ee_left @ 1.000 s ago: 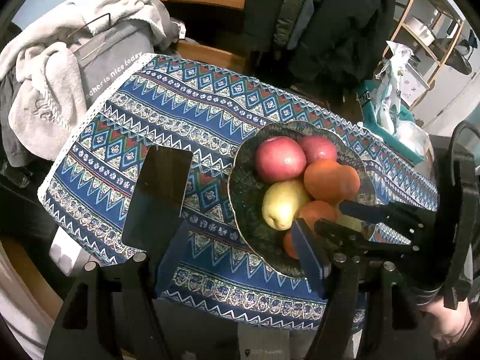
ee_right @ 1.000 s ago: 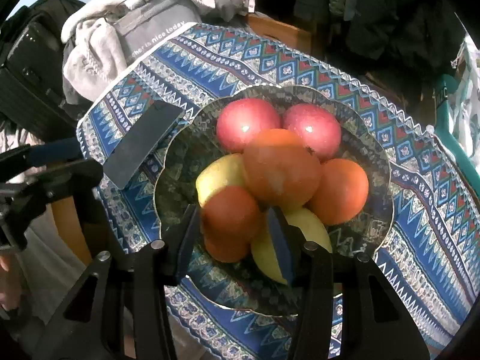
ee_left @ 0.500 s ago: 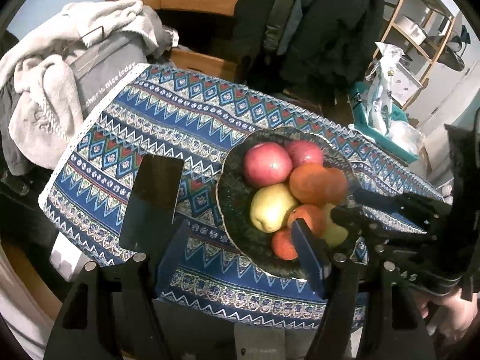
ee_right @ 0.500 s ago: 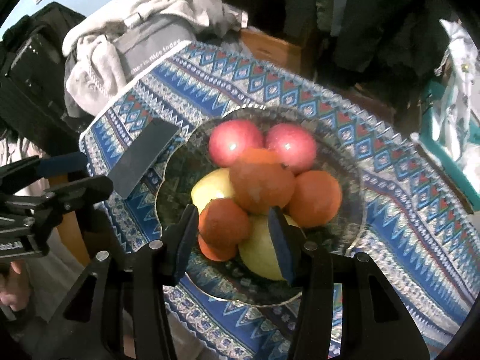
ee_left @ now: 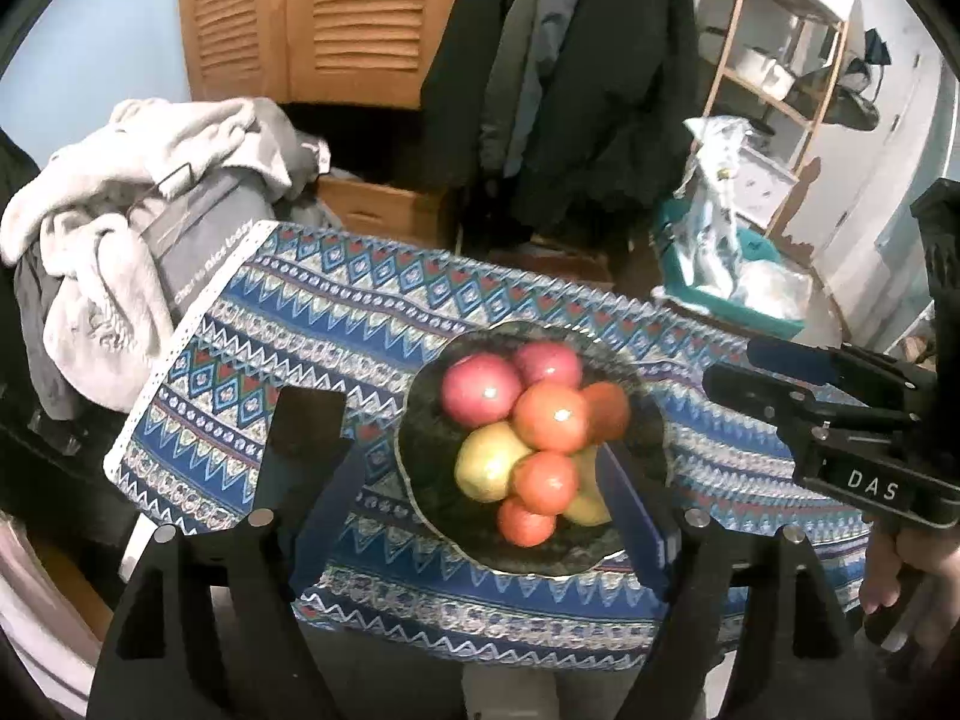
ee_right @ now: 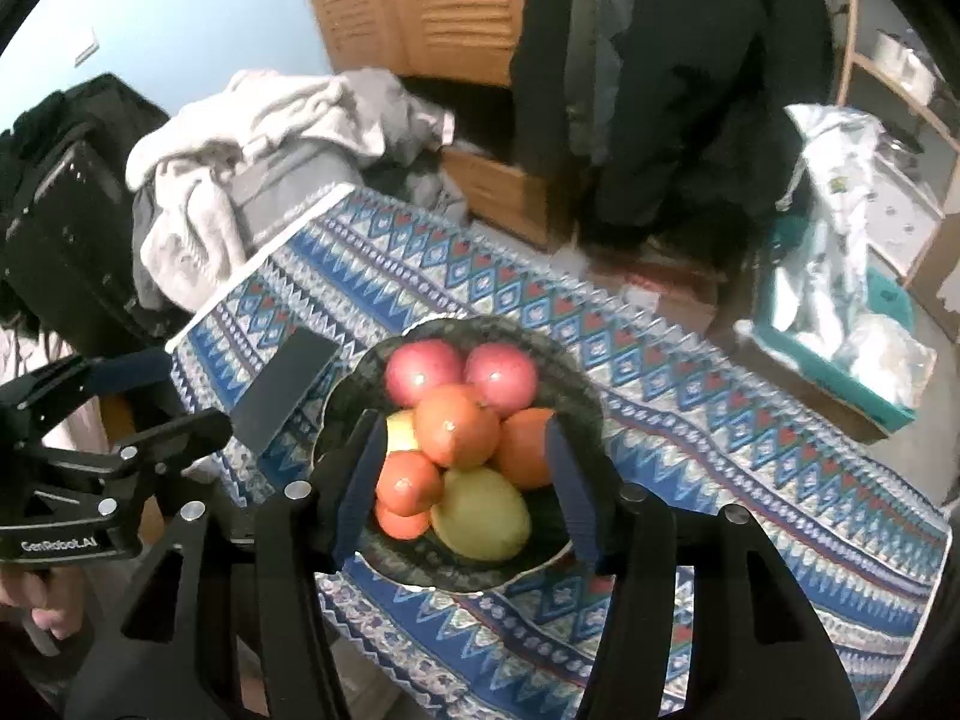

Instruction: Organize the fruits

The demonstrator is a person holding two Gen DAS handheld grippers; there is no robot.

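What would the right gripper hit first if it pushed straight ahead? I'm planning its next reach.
Probably the heaped fruit: the right gripper is open, and the top orange and yellow pear in the dark scalloped bowl lie between its fingers. Depth is unclear.

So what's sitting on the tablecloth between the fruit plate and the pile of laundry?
A flat black rectangular slab lies on the tablecloth between the fruit plate and the laundry pile, clearest in the right wrist view.

Behind the table (ee_left: 336, 324) with its blue patterned cloth you face louvred wooden doors (ee_left: 300, 18) and a pale blue wall (ee_right: 180, 6). Dark coats (ee_left: 576, 72) hang beside them. Your far right holds a wooden shelf (ee_left: 780, 30); laundry (ee_left: 144, 180) piles left.
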